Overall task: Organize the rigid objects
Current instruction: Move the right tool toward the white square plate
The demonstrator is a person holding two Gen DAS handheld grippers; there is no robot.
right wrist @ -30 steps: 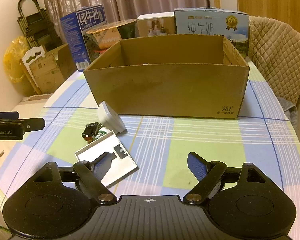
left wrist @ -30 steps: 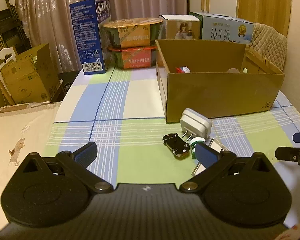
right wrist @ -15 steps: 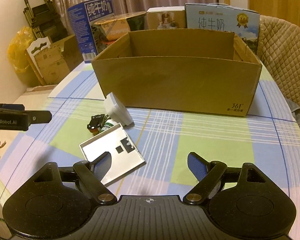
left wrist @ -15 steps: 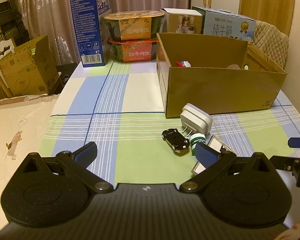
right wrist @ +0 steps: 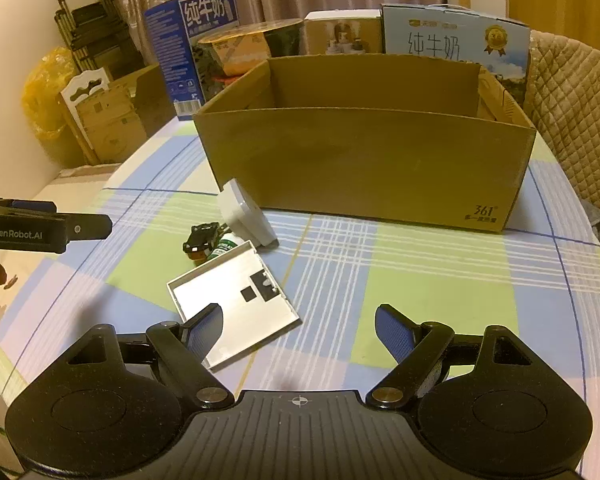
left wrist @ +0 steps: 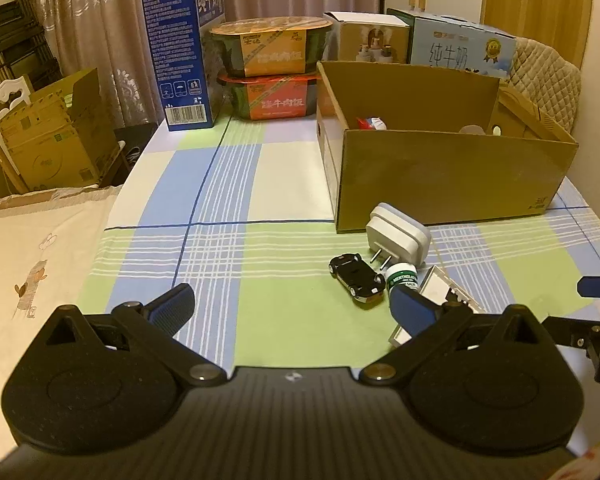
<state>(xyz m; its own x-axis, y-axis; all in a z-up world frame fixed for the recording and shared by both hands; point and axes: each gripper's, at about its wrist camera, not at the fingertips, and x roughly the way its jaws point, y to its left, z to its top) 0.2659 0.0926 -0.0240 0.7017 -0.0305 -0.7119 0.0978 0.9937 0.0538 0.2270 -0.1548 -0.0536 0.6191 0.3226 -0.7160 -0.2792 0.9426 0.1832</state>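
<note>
Worktop [left wrist: 284,320] under a checked cloth of green, blue and white. Open cardboard box [right wrist: 364,160] toward the far side, a small red-and-white item [left wrist: 371,123] lying inside against its back wall. Just before the box's near left corner, a cluster of loose things: white plug adapter [left wrist: 398,238] tilted with prongs toward the viewer, black toy car [left wrist: 356,278] just beside it, green-capped small jar [left wrist: 401,274] touching the adapter's lower edge, flat white plate [right wrist: 234,294] lying nearest the right side. Left hand-held gripper [left wrist: 290,306] above the bare cloth, fingers wide apart, nothing between them. Right hand-held gripper [right wrist: 298,330] likewise spread, nothing clamped, its left pad [right wrist: 204,330] over the near corner of the plate; whether touching cannot be told. Behind the box: blue carton [left wrist: 184,52], two stacked food bowls [left wrist: 274,68], a pale blue carton [right wrist: 454,38].
</note>
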